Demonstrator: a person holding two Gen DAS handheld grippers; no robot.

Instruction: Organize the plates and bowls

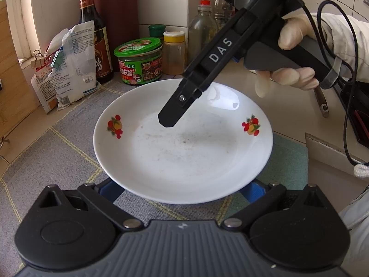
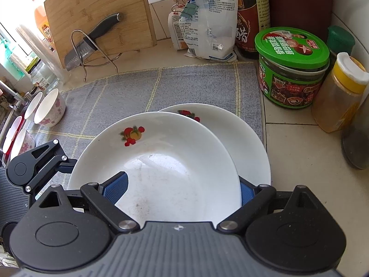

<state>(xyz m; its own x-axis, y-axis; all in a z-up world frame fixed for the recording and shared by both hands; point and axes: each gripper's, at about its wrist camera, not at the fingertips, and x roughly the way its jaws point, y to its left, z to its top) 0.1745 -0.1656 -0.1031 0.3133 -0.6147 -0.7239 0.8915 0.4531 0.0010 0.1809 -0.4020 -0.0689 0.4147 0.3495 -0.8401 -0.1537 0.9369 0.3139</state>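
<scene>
Leaning over a second plate (image 2: 242, 138) on the mat (image 2: 138, 87), the top plate (image 2: 161, 157) holds faint specks; left tool (image 1: 182, 190) and right tool (image 2: 181, 191) straddle its rim, jaws wide apart.

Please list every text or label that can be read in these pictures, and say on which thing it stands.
"DAS": white letters on the black finger bar of the right gripper.
Green-lidded sauce jar, white plastic packets, dark glass sauce bottle: printed labels, too small or blurred to read.
</scene>
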